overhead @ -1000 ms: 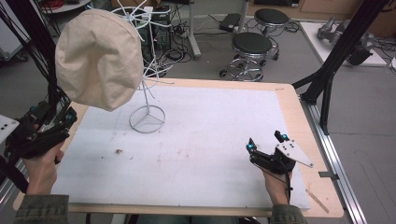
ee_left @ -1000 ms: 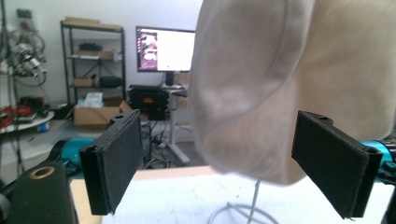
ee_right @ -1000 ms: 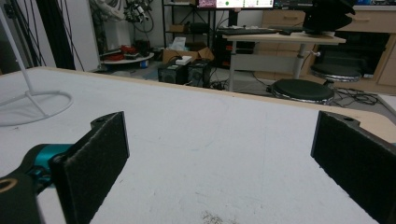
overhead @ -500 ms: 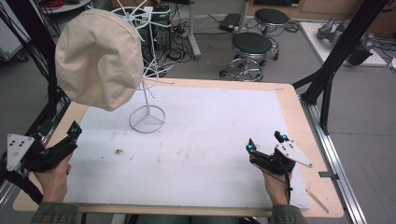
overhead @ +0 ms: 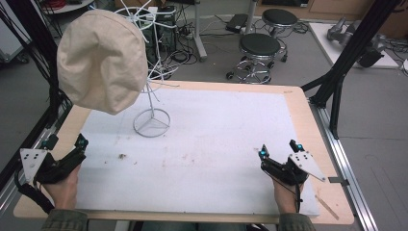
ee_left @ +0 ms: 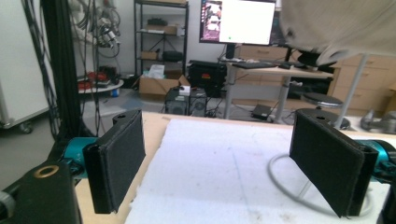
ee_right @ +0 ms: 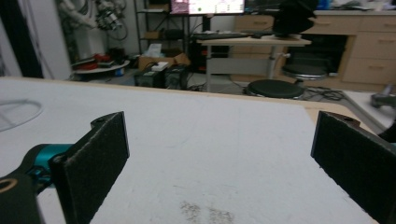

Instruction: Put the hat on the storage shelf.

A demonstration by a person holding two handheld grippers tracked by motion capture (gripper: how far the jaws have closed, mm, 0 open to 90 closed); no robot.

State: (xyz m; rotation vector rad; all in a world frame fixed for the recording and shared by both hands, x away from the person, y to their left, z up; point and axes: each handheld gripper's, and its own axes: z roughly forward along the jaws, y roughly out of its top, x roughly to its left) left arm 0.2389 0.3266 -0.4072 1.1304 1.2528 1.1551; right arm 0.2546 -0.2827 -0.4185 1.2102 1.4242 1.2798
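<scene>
While one white mat (overhead: pixel 216 144) covers the surface (overhead: pixel 308 115), one beige hat (overhead: pixel 101 60) hangs on one wire stand (overhead: pixel 151 122) at the far left. Two grippers rest near the front corners: left gripper (overhead: pixel 65 143), right gripper (overhead: pixel 279 149), both with fingers wide apart, holding nothing.

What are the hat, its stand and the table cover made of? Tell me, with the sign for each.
Hat: beige woven cloth, matte, probably cotton; it sags softly with a seam.
Stand: thin white-coated wire, likely metal; slim rods, ring base.
Table cover: white foam-like sheet, matte and grainy, stained; its ragged edge shows in the left gripper view. Wooden table rim beneath.
</scene>
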